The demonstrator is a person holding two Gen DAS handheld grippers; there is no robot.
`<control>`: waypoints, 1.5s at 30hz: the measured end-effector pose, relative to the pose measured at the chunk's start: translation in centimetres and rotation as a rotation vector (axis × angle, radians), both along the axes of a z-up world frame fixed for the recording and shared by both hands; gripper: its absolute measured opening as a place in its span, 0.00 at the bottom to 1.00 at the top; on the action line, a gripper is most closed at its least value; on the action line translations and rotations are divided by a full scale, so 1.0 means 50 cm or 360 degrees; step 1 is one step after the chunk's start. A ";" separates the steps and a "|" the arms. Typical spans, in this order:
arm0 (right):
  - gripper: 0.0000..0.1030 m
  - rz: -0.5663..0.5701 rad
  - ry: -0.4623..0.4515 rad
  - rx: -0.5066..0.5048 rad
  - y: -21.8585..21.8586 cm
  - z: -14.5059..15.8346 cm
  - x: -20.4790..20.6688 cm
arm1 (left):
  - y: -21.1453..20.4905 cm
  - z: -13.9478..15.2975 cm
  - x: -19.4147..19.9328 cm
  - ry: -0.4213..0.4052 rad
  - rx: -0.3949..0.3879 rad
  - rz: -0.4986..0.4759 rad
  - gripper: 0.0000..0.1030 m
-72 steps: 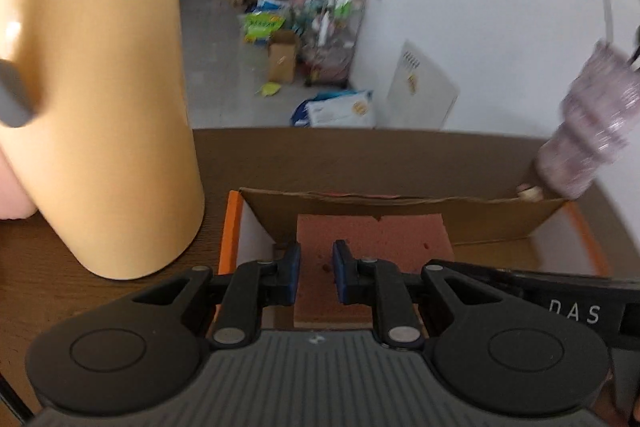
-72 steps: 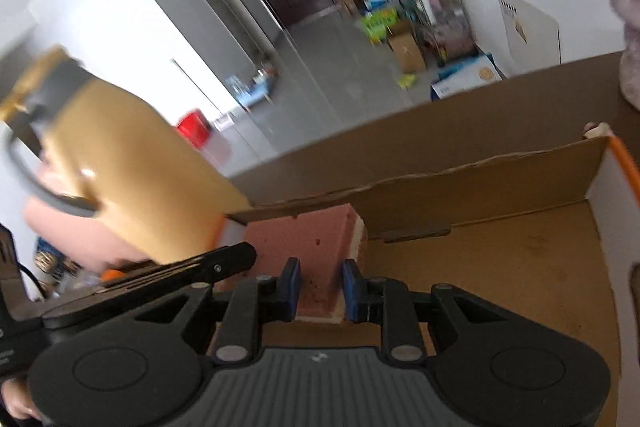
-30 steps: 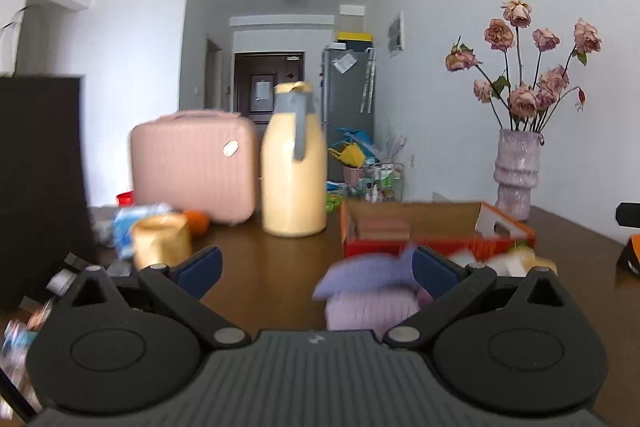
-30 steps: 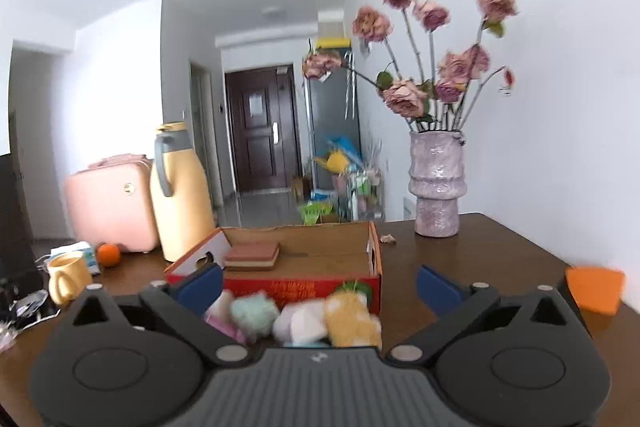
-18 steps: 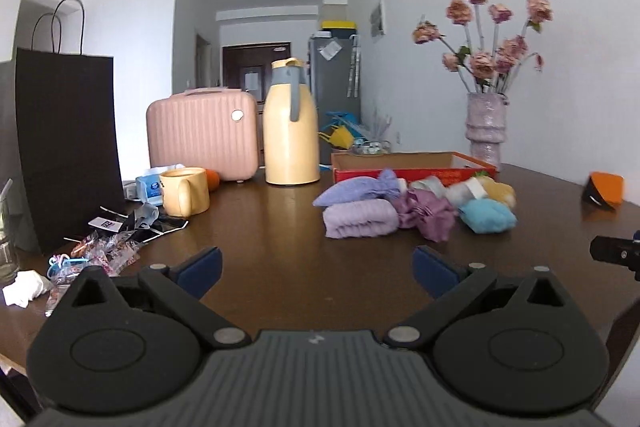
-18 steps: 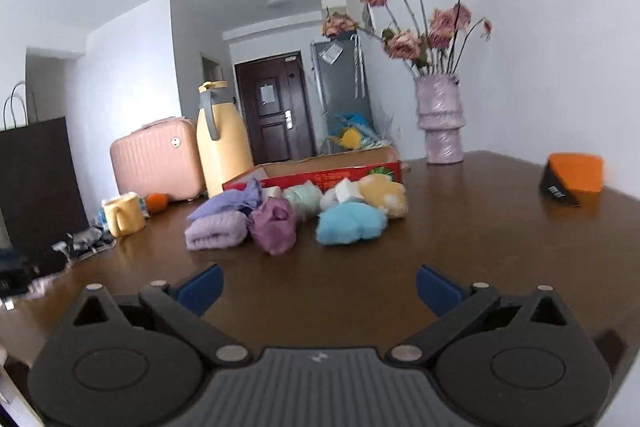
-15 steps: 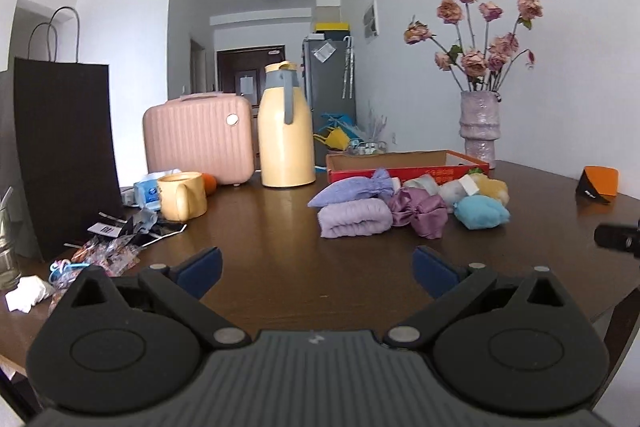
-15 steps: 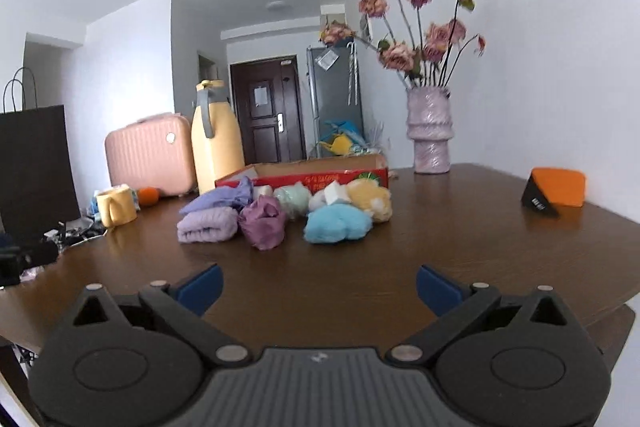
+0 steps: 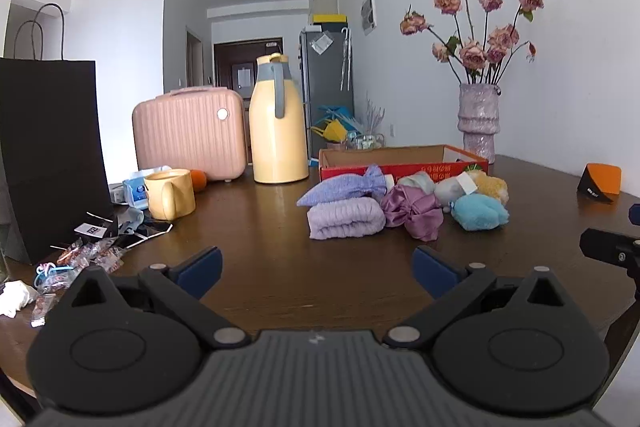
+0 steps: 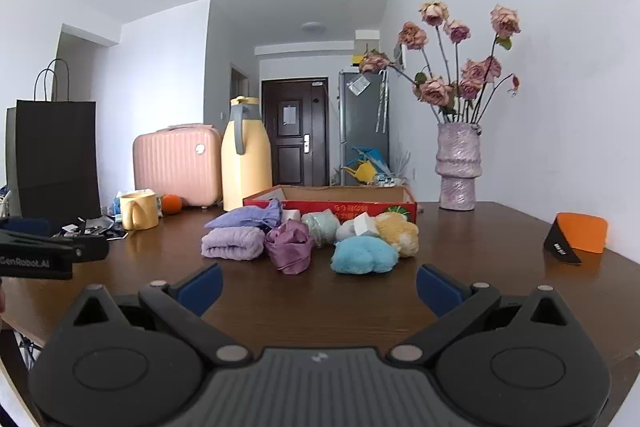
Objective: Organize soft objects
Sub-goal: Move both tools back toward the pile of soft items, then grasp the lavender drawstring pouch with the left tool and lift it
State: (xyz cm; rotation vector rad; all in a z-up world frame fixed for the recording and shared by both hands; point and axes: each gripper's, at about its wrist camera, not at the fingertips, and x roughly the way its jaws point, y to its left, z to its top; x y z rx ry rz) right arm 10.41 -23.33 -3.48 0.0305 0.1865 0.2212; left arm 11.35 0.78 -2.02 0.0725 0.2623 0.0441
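Note:
A heap of soft things lies on the brown table in front of a red cardboard box (image 9: 404, 161) (image 10: 332, 201). In it are a folded lilac towel (image 9: 346, 218) (image 10: 232, 243), a blue-violet pouch (image 9: 344, 185) (image 10: 244, 217), a purple scrunchie (image 9: 412, 211) (image 10: 289, 245), a light blue plush (image 9: 480, 211) (image 10: 363, 255), a yellow plush (image 9: 490, 185) (image 10: 398, 231) and a mint one (image 10: 320, 223). My left gripper (image 9: 316, 269) and my right gripper (image 10: 318, 285) are both open and hold nothing, hovering near the table's front edge, well short of the heap.
Behind the heap stand a yellow thermos jug (image 9: 278, 123), a pink case (image 9: 188, 133) and a vase of dried roses (image 9: 478, 121). At the left are a yellow mug (image 9: 168, 193), a black paper bag (image 9: 48, 159) and small clutter. An orange block (image 10: 582, 237) lies at the right.
Both grippers were shut over the pink sponge inside the box, then opened and drew far back from it. In the last half second they eased back slightly more.

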 end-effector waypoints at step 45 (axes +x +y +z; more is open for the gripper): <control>0.06 0.0389 0.0448 0.0226 0.186 0.088 0.631 | 0.197 0.043 0.619 0.0586 -0.0825 -0.0456 0.14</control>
